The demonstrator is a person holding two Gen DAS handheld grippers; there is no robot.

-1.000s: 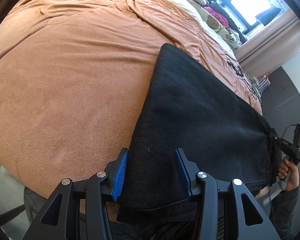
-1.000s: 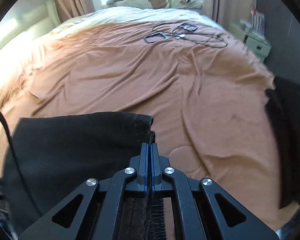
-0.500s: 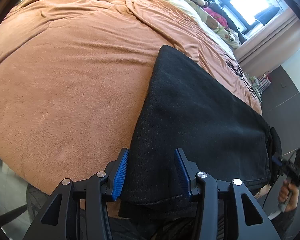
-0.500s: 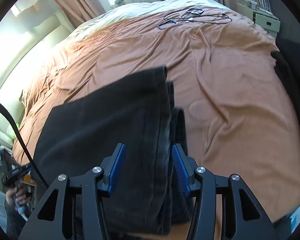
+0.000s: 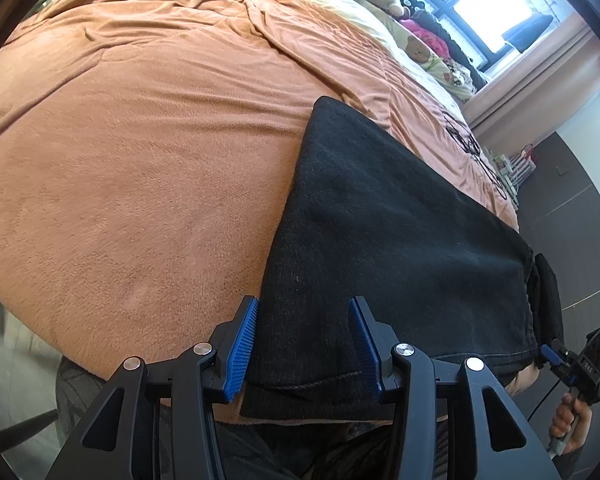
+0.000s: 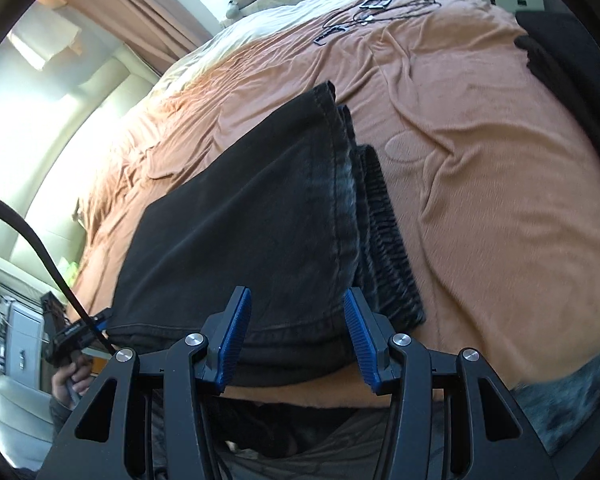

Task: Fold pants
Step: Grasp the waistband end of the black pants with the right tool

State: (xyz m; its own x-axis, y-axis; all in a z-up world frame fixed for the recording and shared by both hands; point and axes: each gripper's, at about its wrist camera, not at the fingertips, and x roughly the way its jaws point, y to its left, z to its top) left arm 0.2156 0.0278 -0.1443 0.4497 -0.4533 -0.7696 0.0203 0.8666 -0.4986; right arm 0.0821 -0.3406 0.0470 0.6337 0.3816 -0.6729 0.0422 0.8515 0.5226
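— While the black pants (image 5: pixel 400 240) lie folded flat on the orange blanket (image 5: pixel 140 160) at the bed's near edge, how do the jaws stand?

— The left gripper (image 5: pixel 303 344) hangs released over one end; the right gripper (image 6: pixel 296 340) hangs released over the other, gripping nothing.

Matt black denim pants (image 5: pixel 400 240) lie on a soft, fuzzy orange cloth bedspread (image 5: pixel 140 160).
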